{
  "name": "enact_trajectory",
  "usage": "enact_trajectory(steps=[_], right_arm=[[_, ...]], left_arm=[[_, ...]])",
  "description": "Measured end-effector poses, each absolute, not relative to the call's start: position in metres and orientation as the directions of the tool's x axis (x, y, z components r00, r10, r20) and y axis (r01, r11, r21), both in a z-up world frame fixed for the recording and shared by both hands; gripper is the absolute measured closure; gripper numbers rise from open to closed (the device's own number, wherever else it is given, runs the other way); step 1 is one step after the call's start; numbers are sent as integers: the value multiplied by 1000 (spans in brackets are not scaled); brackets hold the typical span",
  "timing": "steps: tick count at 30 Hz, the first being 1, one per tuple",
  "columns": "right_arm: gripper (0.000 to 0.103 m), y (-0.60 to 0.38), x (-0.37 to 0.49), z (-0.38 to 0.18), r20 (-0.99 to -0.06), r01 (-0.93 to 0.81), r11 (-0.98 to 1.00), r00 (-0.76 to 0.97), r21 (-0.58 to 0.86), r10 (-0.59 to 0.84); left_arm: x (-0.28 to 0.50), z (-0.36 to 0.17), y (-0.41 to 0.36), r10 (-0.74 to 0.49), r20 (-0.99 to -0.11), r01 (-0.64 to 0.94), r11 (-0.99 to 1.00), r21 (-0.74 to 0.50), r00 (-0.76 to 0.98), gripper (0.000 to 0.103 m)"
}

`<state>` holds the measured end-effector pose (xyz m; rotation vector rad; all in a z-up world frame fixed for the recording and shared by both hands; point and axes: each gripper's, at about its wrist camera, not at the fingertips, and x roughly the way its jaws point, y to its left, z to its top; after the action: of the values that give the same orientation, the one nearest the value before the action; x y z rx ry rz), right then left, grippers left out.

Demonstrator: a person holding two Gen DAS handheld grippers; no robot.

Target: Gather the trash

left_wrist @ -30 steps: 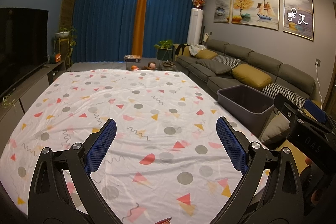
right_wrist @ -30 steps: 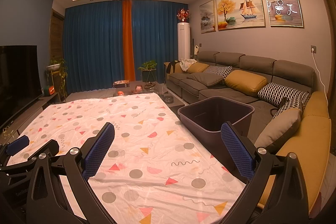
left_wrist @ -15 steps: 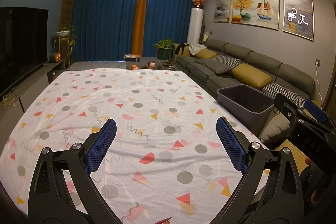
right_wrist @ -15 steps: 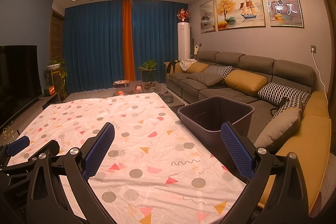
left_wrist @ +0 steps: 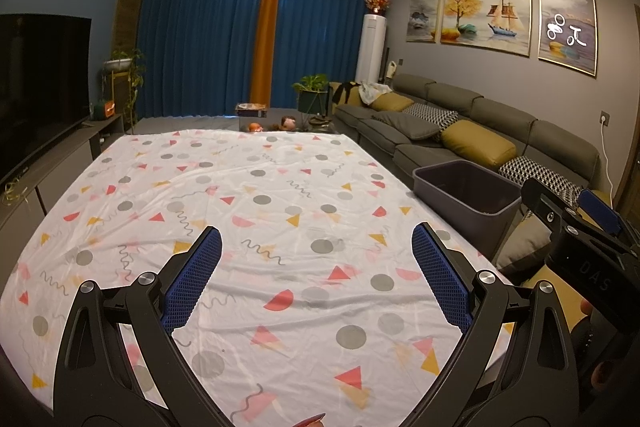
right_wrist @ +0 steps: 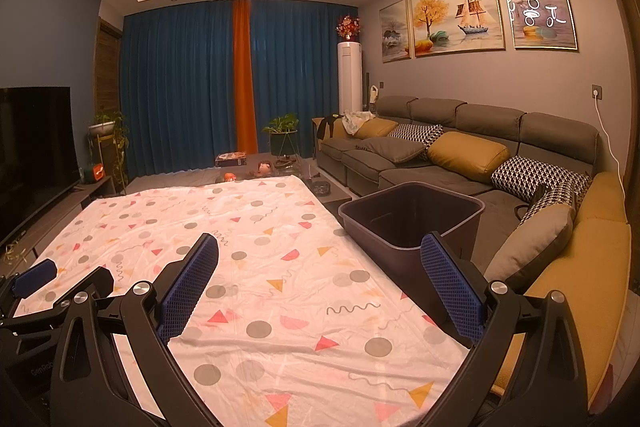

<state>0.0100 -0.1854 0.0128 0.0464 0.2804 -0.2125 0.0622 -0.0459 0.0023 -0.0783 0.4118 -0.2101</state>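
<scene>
A dark grey plastic bin (right_wrist: 412, 223) stands beside the table's right edge, in front of the sofa; it also shows in the left wrist view (left_wrist: 466, 191). The table is covered by a white cloth with coloured shapes (left_wrist: 260, 211), also in the right wrist view (right_wrist: 256, 267). No loose trash shows on the cloth. My left gripper (left_wrist: 316, 267) is open and empty above the near part of the cloth. My right gripper (right_wrist: 320, 275) is open and empty, near the bin. The right gripper shows at the left view's right edge (left_wrist: 580, 227).
A grey sofa with yellow and patterned cushions (right_wrist: 460, 155) runs along the right wall. A TV on a low cabinet (left_wrist: 36, 99) is on the left. A low table with small items (left_wrist: 272, 125) and potted plants stand beyond the cloth, before blue curtains.
</scene>
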Motion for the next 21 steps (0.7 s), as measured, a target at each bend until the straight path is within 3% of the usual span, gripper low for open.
enact_trajectory(steps=[16,21], right_arm=[[6,-187,8,11,-282,219,975,938,22,-204],[6,-187,7,11,-280,218,976,938,23,-203]], left_arm=[[57,2,-49,-260,-381,229,965,-124,887,9],[60,-1,-46,-262,-392,225,965,-138,882,24]])
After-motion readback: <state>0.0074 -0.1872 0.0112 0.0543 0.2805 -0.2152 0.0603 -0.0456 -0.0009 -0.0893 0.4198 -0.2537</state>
